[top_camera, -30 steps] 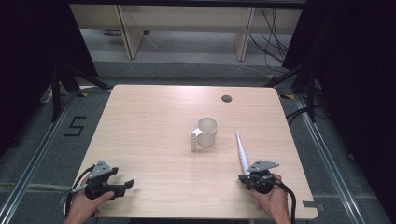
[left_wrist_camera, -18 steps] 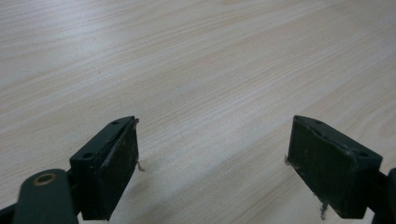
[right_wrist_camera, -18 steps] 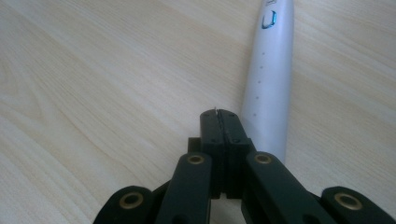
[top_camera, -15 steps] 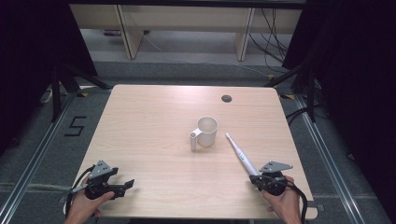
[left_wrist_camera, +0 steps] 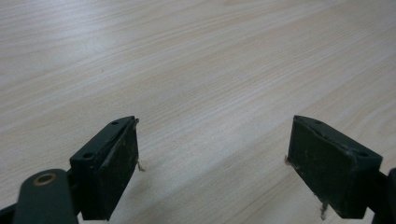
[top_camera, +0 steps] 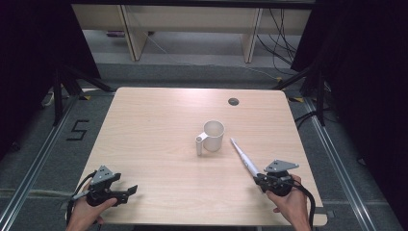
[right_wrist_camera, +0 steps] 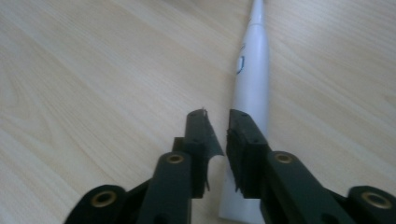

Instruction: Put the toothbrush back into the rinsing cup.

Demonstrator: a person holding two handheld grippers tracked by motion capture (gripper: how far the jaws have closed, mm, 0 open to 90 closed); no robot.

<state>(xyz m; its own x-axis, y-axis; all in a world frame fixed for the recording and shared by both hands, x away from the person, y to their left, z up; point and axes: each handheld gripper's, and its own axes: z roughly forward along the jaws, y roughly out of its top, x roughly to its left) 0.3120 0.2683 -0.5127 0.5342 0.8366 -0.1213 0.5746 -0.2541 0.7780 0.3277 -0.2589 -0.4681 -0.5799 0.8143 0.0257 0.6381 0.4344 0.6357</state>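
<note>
A slim white tapered stick point(top_camera: 244, 158) with a small blue mark lies flat on the wooden table point(top_camera: 144, 125), pointing toward a white mug point(top_camera: 213, 134) that stands upright mid-table. My right gripper point(top_camera: 259, 177) is at the stick's thick end. In the right gripper view the stick point(right_wrist_camera: 252, 70) runs under the right jaw; my right gripper point(right_wrist_camera: 218, 119) has just been opening, its jaws a narrow gap apart, and the pads do not press on the stick. My left gripper point(top_camera: 131, 191) rests near the front left edge, open wide point(left_wrist_camera: 212, 158) over bare wood.
A dark round grommet point(top_camera: 233, 101) sits in the table near its far edge. Pale shelving point(top_camera: 192, 24) stands behind the table. A "5" mark point(top_camera: 77, 130) is on the floor to the left. Cables trail from both grippers.
The stick, raised and gripped a second ago, has tipped over and come down flat on the table. The right hand has shifted right and toward the front edge. The left hand has kept still.
</note>
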